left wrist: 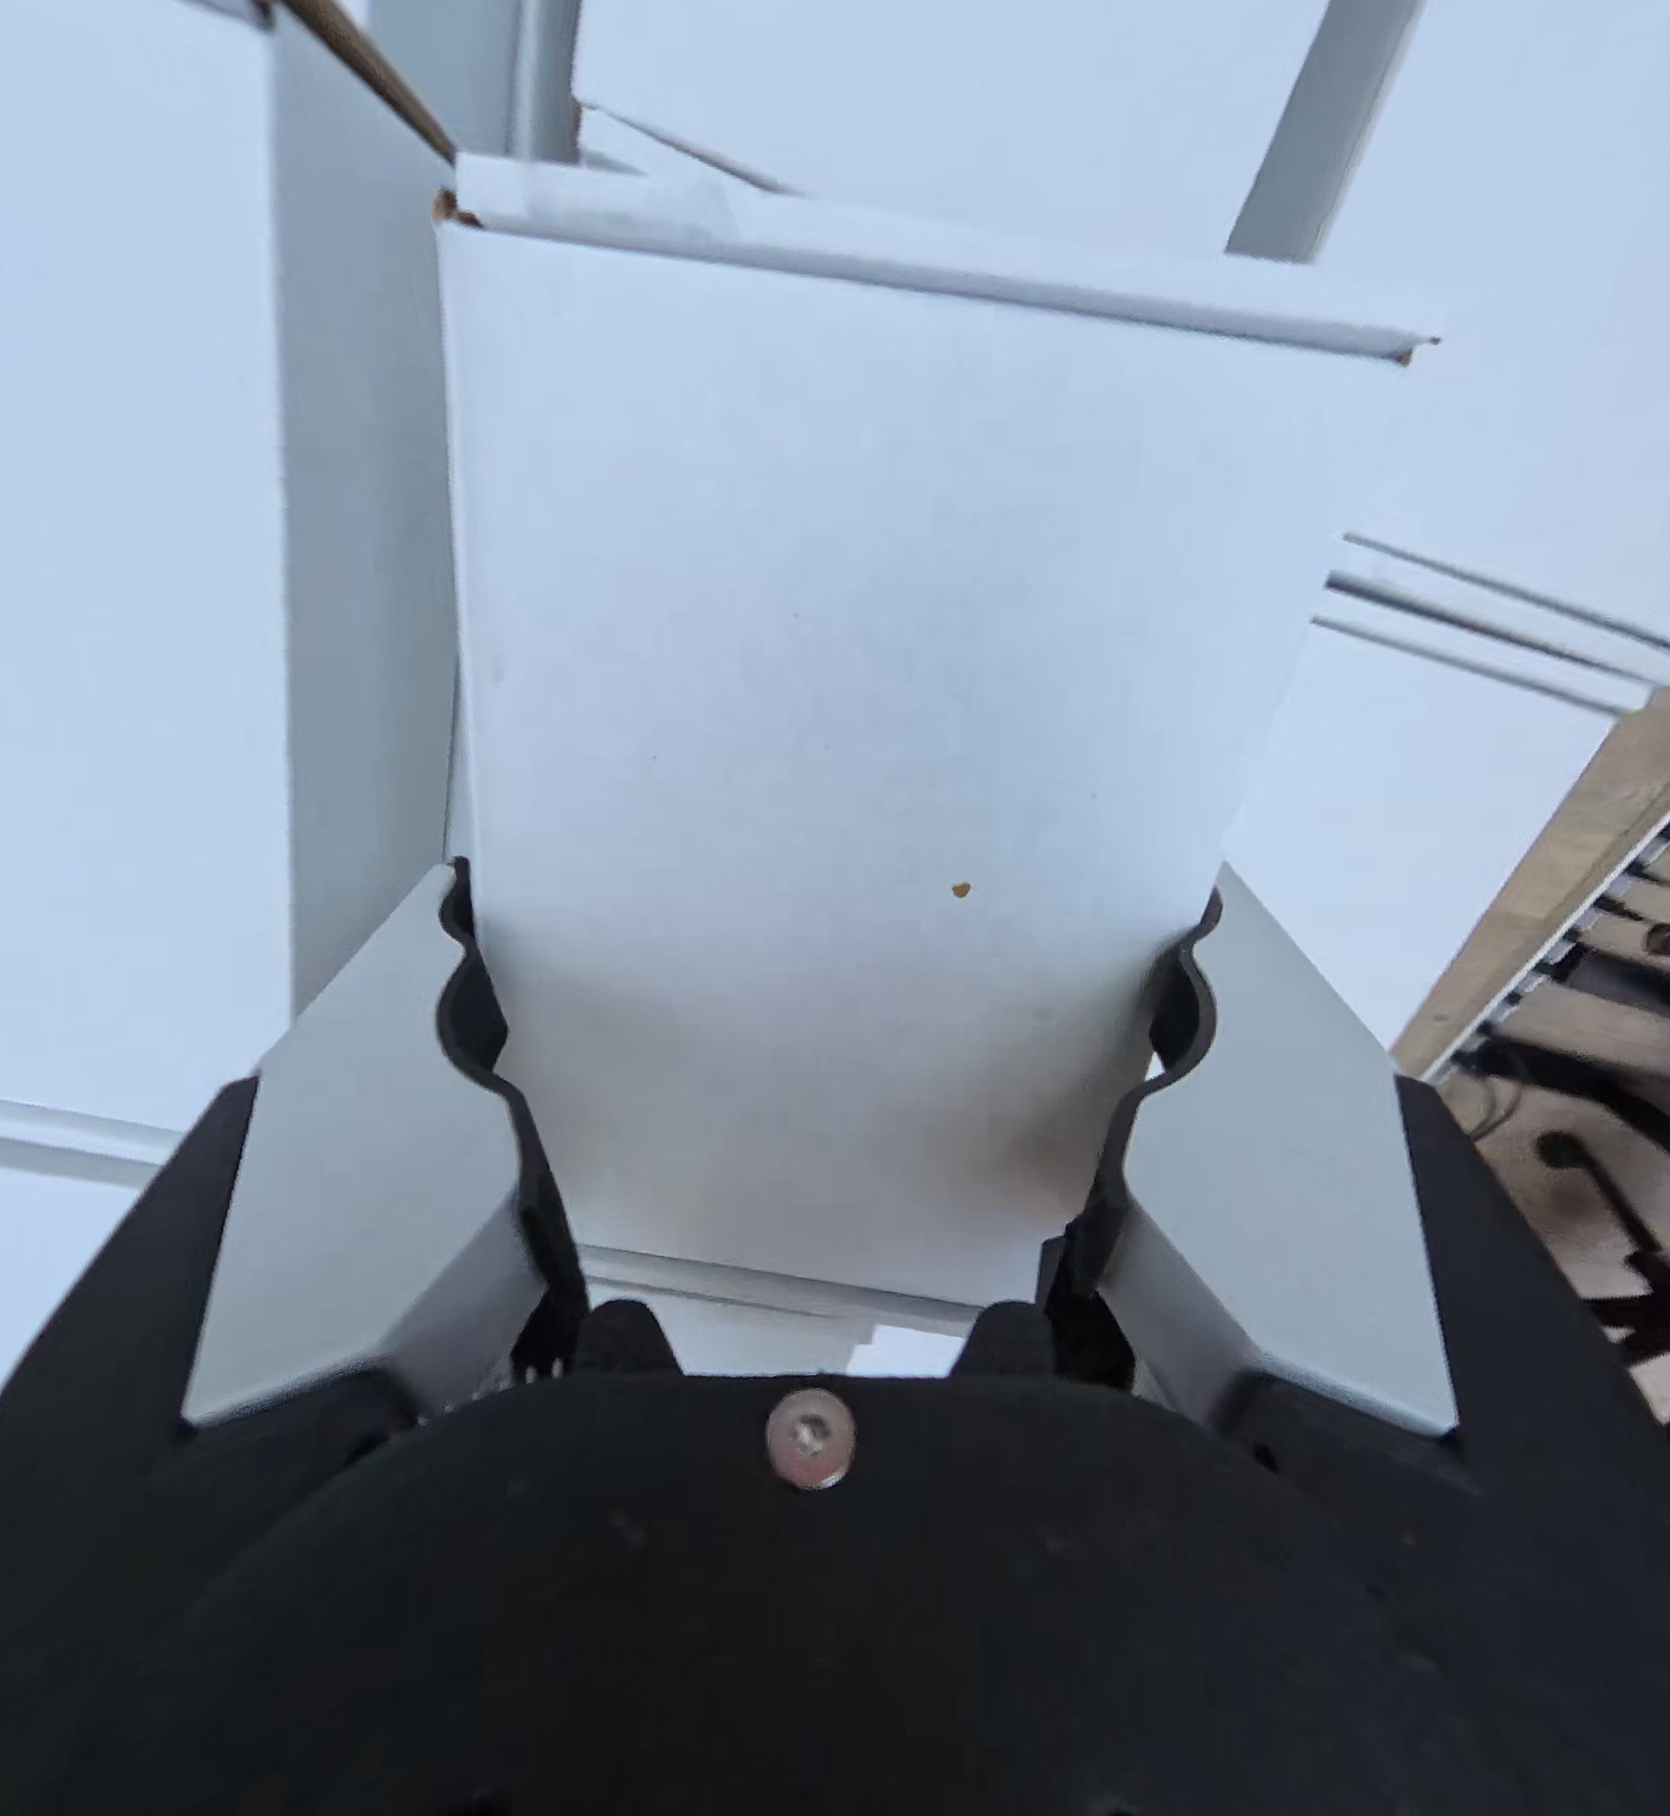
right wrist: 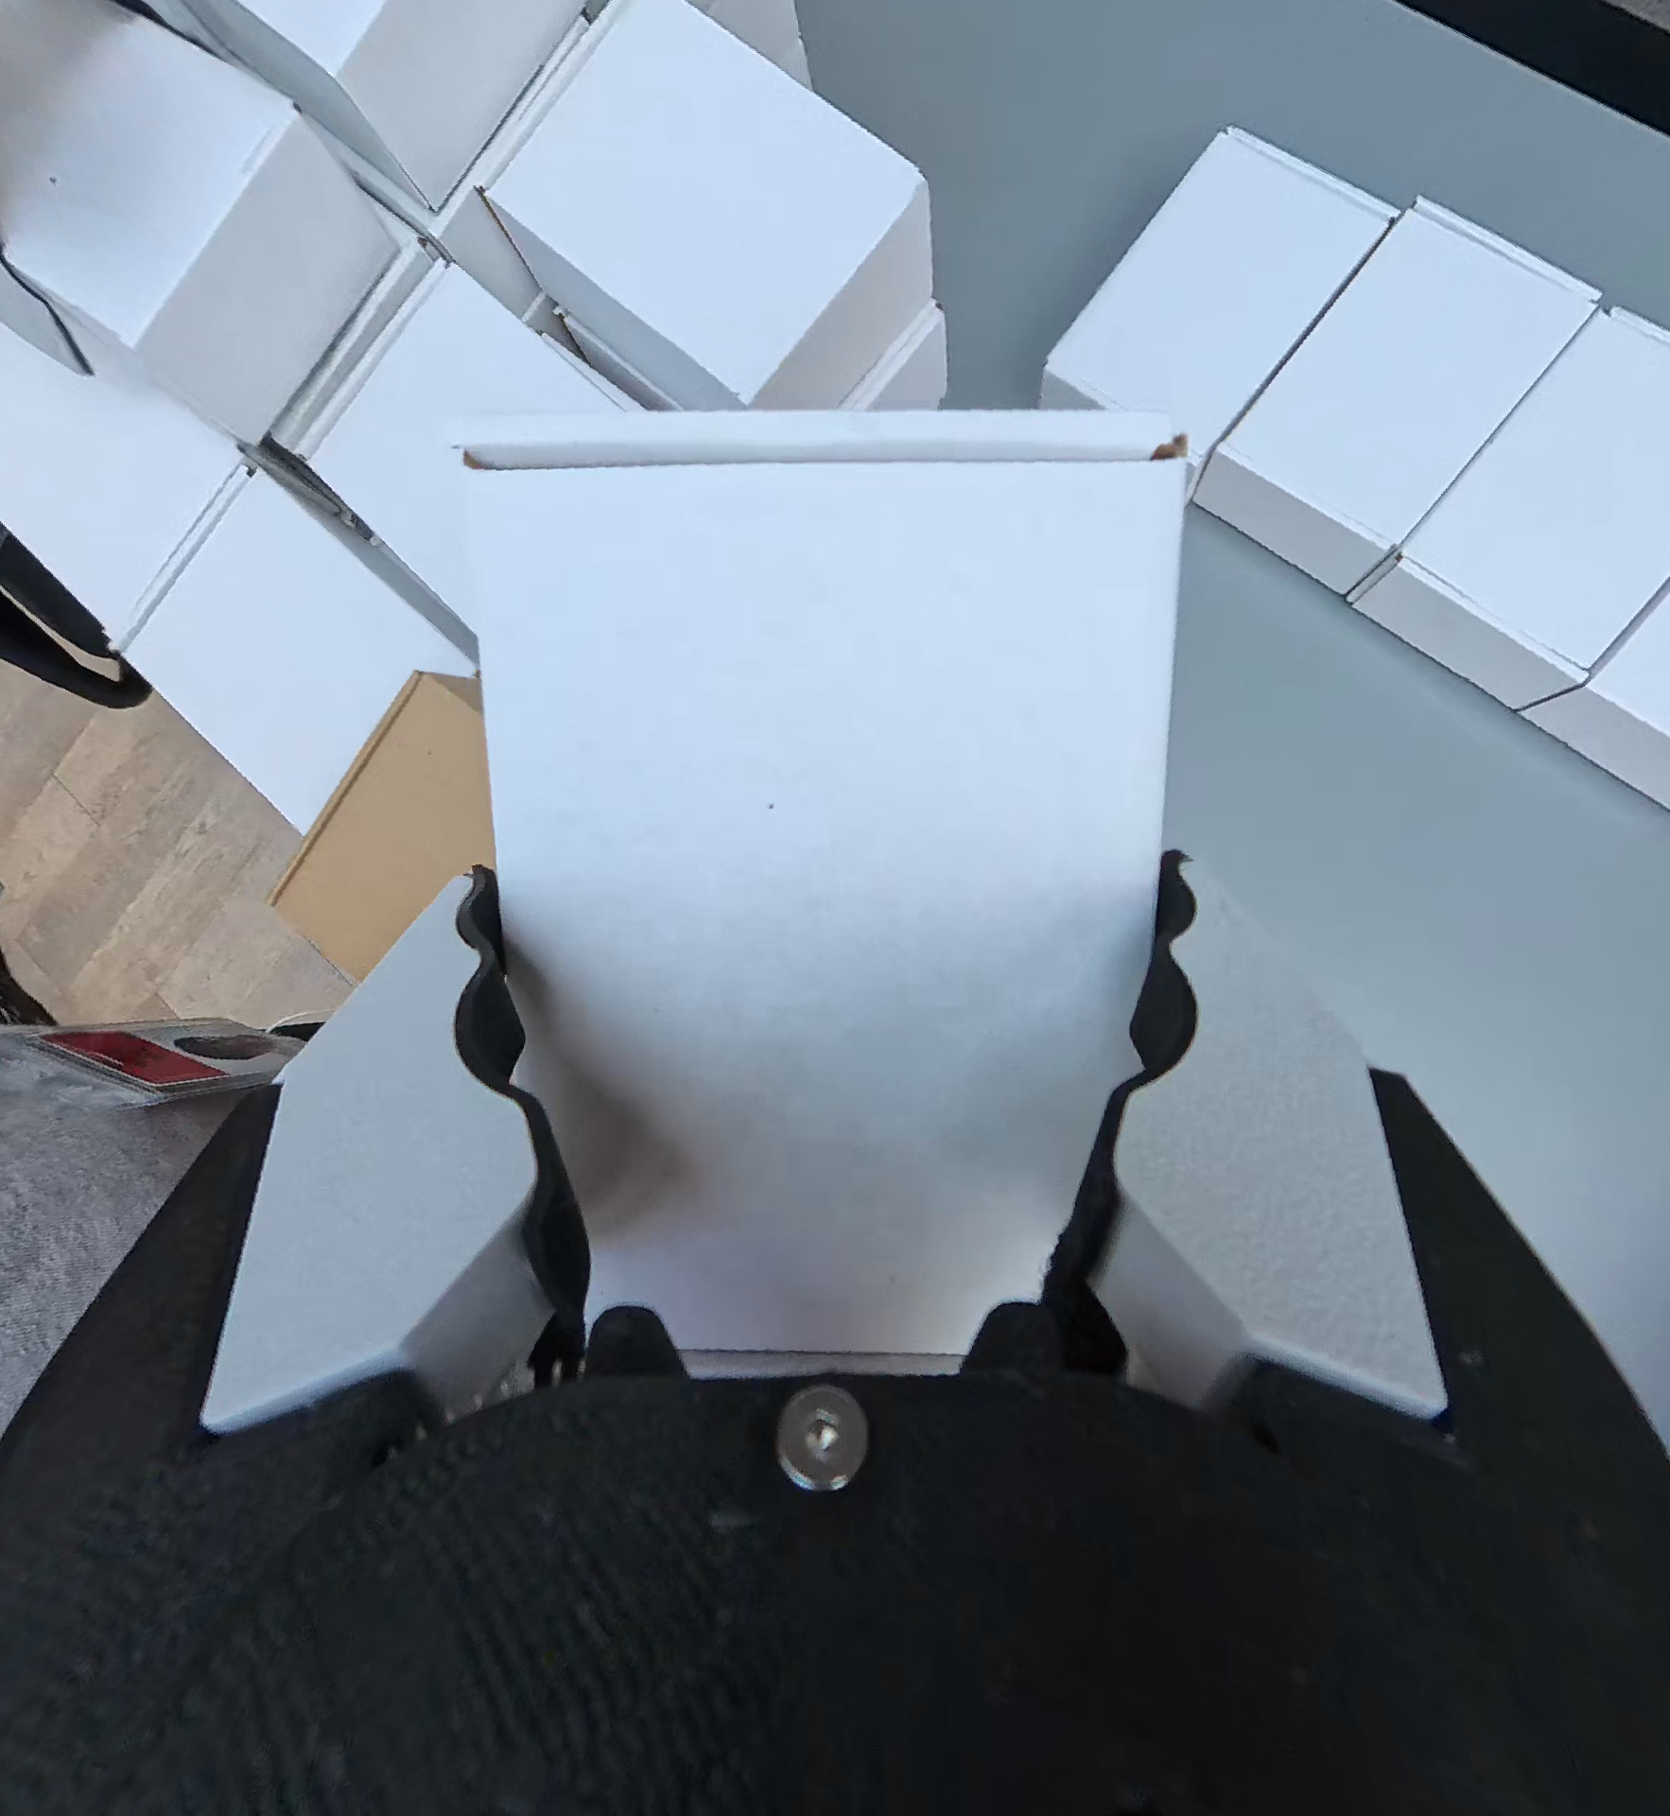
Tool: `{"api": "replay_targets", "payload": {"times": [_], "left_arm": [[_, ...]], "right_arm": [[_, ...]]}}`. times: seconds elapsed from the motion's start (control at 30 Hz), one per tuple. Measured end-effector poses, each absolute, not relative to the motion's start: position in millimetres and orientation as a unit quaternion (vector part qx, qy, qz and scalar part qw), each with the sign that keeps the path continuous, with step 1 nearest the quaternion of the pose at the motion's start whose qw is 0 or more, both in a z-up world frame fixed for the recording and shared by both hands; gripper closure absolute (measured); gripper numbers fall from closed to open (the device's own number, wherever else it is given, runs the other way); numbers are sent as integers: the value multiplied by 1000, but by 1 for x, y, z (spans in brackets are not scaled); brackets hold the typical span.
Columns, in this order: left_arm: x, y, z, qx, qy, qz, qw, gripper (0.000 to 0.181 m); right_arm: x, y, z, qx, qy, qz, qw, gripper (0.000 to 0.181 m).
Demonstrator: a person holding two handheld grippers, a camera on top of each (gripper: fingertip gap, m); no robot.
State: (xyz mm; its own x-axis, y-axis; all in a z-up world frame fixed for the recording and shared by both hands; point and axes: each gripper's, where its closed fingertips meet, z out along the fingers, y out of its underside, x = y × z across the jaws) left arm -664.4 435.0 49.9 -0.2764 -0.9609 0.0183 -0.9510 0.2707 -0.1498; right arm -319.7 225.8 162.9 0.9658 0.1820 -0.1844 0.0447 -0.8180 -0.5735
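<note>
A: What has the left claw got?

B: It is clamped on a white cardboard box; both wavy black pads press its side walls. More white boxes crowd close about it, a tall one just to its left with a brown torn edge at the top. Past them, at the right, a wooden floor with dark cables shows.

A: And the right claw?

B: Clamped the same way on a second white box, held above the near edge of the grey counter. Whether that box touches the counter I cannot tell.

A: What lies around it?

B: A row of closed white boxes sits side by side toward the counter's far right. A loose heap of white boxes is piled at the far left, beyond the counter's left edge. Below the heap lies a flat brown cardboard sheet on the wooden floor. Grey fabric fills the near left.
</note>
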Motion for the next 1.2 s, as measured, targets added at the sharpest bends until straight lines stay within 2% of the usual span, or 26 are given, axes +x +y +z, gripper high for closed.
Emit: {"api": "replay_targets", "payload": {"times": [0.33,0.43,0.53,0.7,0.77,1.03,1.2], "left_arm": [[-600,408,151,-772,561,-282,99,48],[-529,417,180,-800,506,-300,117,48],[-427,439,183,-832,444,-309,127,48],[-278,486,127,-889,275,-351,106,48],[-246,502,88,-913,247,-309,102,48],[-180,541,-54,-967,162,-187,61,48],[-175,557,-100,-977,166,-108,76,48]], "right_arm": [[-250,205,113,-937,33,186,294,53],[-221,208,99,-935,37,200,290,53],[-189,216,87,-933,34,210,289,53],[-143,225,77,-927,10,239,287,53],[-127,224,74,-925,1,251,287,53],[-72,219,43,-917,25,283,281,54],[-51,223,16,-916,64,287,274,54]]}}
